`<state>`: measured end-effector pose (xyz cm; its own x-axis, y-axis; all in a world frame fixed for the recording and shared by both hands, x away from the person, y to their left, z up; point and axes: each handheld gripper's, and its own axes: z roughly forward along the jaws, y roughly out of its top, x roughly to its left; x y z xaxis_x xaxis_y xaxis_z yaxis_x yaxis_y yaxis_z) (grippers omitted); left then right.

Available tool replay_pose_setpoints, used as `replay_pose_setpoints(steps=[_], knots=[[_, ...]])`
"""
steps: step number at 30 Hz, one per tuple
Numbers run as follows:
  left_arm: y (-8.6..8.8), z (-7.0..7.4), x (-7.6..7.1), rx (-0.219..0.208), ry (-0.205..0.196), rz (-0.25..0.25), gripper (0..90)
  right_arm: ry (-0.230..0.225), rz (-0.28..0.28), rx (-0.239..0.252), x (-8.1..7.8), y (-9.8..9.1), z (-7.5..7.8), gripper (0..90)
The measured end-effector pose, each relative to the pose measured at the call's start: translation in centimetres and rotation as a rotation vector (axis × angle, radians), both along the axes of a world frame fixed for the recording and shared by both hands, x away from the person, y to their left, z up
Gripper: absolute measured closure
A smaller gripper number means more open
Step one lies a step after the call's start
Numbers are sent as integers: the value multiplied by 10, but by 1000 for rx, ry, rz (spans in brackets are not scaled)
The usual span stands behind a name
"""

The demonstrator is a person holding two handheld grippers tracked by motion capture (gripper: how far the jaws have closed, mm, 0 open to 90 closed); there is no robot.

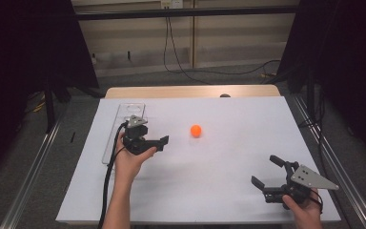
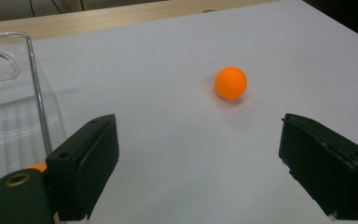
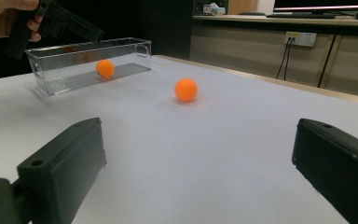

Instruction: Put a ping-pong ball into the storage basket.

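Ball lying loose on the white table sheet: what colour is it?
Plain orange, no pattern: the ball shows best in the left gripper view.

White-covered table (image 1: 209,167), wood edge at far side. On it: clear box (image 1: 119,131) near left edge, orange ball (image 1: 196,130) loose mid-table, well apart from box.

A white-topped bench (image 1: 219,181) with a wooden far edge stands on grey floor (image 1: 38,167). Black curtains (image 1: 24,52) flank it. Beige wall panelling (image 1: 228,33) behind carries a socket (image 3: 299,38) and trailing black cables (image 1: 171,52).
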<state>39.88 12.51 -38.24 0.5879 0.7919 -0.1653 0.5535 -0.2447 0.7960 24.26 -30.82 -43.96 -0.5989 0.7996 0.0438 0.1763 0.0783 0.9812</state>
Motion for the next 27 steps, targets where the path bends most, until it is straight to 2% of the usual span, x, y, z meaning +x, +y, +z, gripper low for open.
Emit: replay_pose_setpoints(steps=[11, 27], knots=[[-9, -4, 1, -4, 12, -25, 116, -2, 4, -5, 0, 0, 0, 21], [-17, -8, 2, -8, 13, -31, 113, -2, 0, -3, 0, -1, 0, 21]])
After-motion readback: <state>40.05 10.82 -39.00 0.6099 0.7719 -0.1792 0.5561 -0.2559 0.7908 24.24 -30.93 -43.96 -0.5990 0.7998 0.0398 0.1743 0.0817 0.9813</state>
